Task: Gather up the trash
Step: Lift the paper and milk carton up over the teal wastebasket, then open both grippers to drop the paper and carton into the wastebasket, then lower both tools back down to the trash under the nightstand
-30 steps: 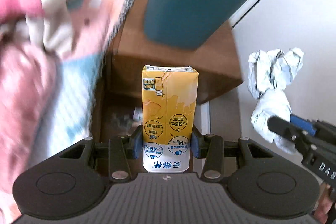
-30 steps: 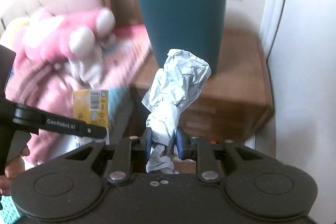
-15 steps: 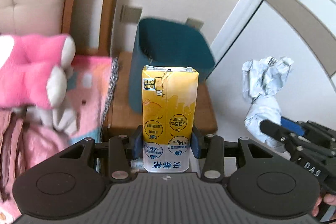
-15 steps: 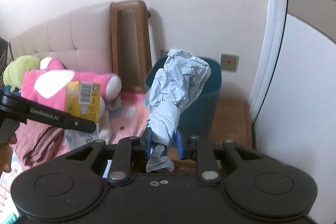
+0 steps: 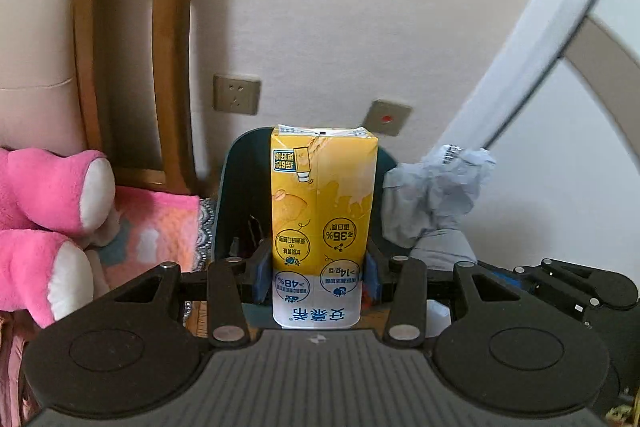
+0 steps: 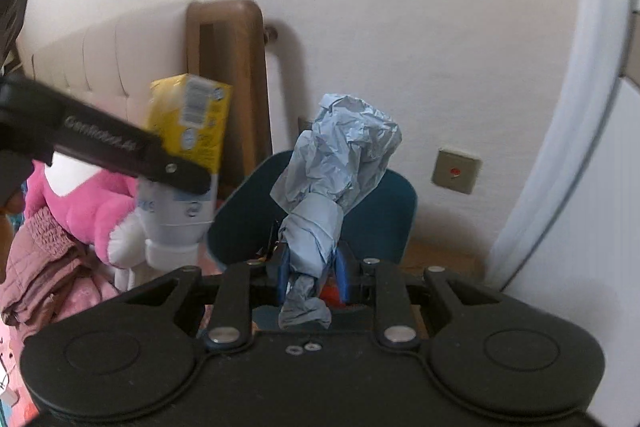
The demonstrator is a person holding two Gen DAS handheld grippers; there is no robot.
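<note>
Both grippers have risen and drawn level with a dark teal bin (image 5: 234, 187), which a second ago loomed high above them on a wooden nightstand and now sits just ahead, its open mouth coming into view. That suggests both pieces of trash are nearly in place for dropping; neither has been let go yet.

The left gripper (image 5: 318, 277) pinches a carton (image 5: 324, 219) between its blue pads, low on the sides. The carton stands upright, yellow above and white at the bottom, printed with upside-down text and round labels, its top seam flat and its walls undented. It hides the middle of the bin behind it.

The right gripper (image 6: 312, 277) is pressed tightly on the thin twisted tail of a paper wad (image 6: 340, 167). The wad is pale blue-grey, heavily crumpled, and swells wide above the pads, leaning slightly right in front of the bin's rim.

To the left lie a pink plush toy (image 5: 52, 195) and a pink blanket (image 5: 156, 227), beside a wooden headboard post (image 5: 132, 59).
</note>
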